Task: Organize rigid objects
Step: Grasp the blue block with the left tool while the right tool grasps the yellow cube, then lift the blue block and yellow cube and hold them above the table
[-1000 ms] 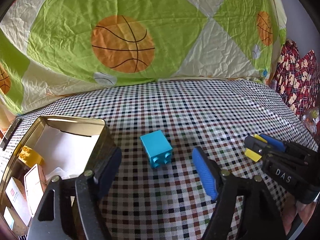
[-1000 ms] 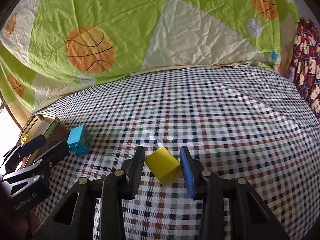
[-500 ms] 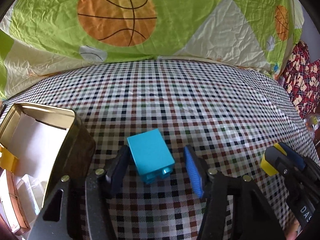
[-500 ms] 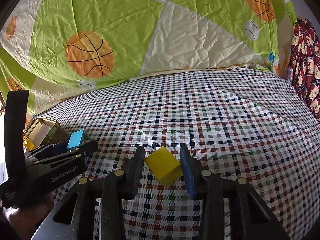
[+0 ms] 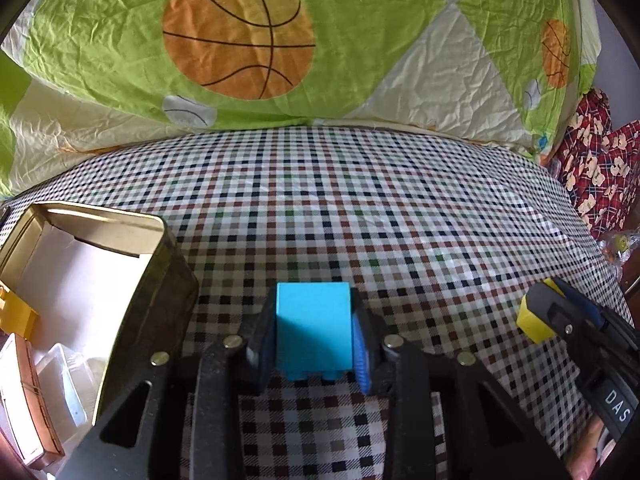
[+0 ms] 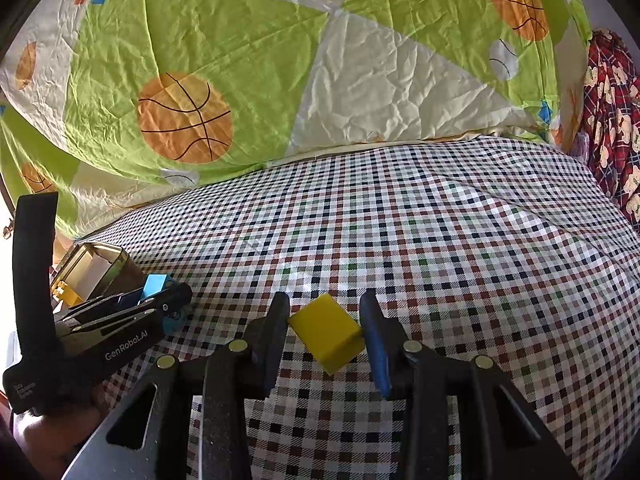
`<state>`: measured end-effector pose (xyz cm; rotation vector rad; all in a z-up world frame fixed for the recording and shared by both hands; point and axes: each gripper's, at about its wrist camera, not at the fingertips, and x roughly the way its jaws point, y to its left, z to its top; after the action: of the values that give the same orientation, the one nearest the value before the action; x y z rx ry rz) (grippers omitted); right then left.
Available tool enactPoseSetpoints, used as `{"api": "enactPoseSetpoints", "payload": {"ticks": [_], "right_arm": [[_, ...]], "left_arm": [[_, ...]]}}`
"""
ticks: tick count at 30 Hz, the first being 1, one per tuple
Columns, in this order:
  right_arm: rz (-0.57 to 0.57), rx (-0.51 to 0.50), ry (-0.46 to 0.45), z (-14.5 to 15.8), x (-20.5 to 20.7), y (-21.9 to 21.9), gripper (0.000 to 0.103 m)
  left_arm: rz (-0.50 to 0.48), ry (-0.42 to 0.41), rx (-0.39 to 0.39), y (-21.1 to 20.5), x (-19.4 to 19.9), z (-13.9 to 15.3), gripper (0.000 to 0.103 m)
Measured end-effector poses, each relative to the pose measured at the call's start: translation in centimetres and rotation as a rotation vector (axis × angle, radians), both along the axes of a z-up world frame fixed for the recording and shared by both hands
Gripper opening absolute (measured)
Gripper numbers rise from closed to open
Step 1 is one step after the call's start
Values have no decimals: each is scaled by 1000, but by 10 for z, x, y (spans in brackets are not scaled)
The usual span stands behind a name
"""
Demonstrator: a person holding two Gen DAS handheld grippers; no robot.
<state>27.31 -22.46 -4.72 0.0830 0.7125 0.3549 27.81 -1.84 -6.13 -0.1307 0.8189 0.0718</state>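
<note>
A cyan toy brick (image 5: 312, 324) rests on the checked cloth, studs toward the camera. My left gripper (image 5: 312, 338) straddles it; its jaws are closing and both pads touch the brick's sides. In the right wrist view the same brick (image 6: 155, 285) pokes out of the left gripper (image 6: 164, 306). A yellow block (image 6: 326, 332) sits tilted between the pads of my right gripper (image 6: 325, 322), which is shut on it a little above the cloth. From the left wrist view the yellow block (image 5: 534, 322) and right gripper (image 5: 560, 312) show at the right.
An open gold tin box (image 5: 100, 216) stands left of the cyan brick, holding a yellow brick (image 5: 16, 314) and small packets. A green basketball quilt (image 5: 240, 40) rises behind the checked cloth (image 5: 360, 208). Red patterned fabric (image 5: 600, 168) lies at the far right.
My left gripper came forward and down over the cyan brick, and its jaws narrowed from wide apart to touching the brick. The right gripper kept still with the yellow block.
</note>
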Motion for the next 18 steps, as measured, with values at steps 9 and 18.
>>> {"api": "enactPoseSetpoints", "payload": {"ticks": [9, 18], "right_arm": [[29, 20, -56, 6, -12, 2, 39], [56, 2, -149, 15, -29, 10, 39]], "left_arm": [[12, -114, 12, 3, -32, 14, 30], [0, -225, 52, -1, -64, 27, 30]]}}
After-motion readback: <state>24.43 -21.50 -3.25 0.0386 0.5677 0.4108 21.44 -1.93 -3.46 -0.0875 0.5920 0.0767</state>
